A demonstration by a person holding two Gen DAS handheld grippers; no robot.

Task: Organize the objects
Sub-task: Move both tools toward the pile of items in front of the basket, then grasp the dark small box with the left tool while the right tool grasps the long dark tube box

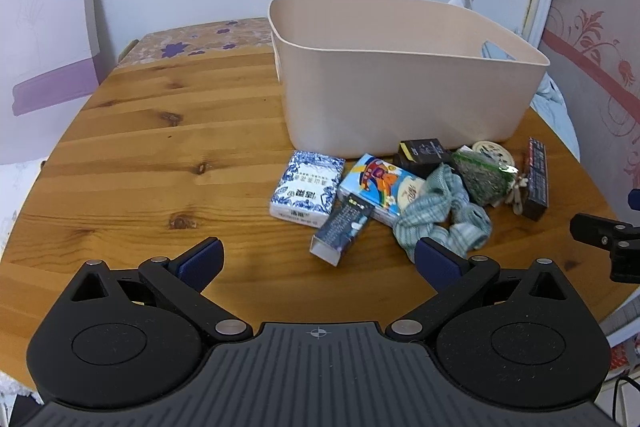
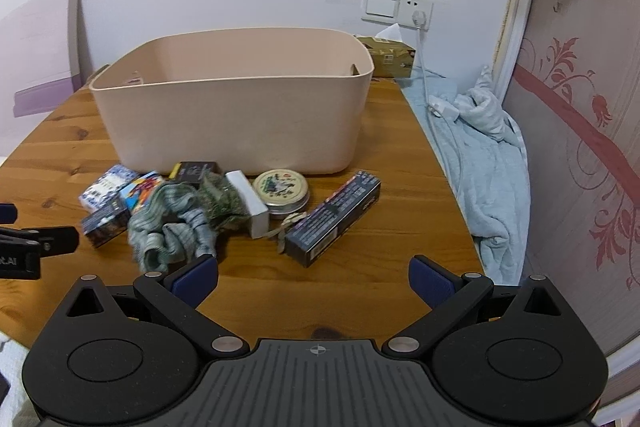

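A beige plastic bin (image 1: 400, 83) (image 2: 232, 115) stands on the wooden table (image 1: 160, 147) (image 2: 360, 299). In front of it lies a cluster: a blue-white tissue pack (image 1: 306, 189), a cartoon tissue pack (image 1: 380, 189), a small dark box (image 1: 340, 229) (image 2: 105, 223), a striped sock (image 1: 440, 219) (image 2: 172, 227), a green mesh pouch (image 1: 482, 179) (image 2: 222, 201), a round tin (image 2: 282, 191), a long dark box (image 2: 334, 219) (image 1: 536, 177). My left gripper (image 1: 318, 261) is open, just short of the small dark box. My right gripper (image 2: 314, 281) is open, just short of the long box.
A light blue blanket (image 2: 488, 163) lies off the table's right edge with a white cable (image 2: 424, 87) over it. A tissue box (image 2: 386, 57) sits behind the bin. A purple-white board (image 1: 48, 75) leans at the left wall. A black box (image 1: 424, 153) lies by the bin.
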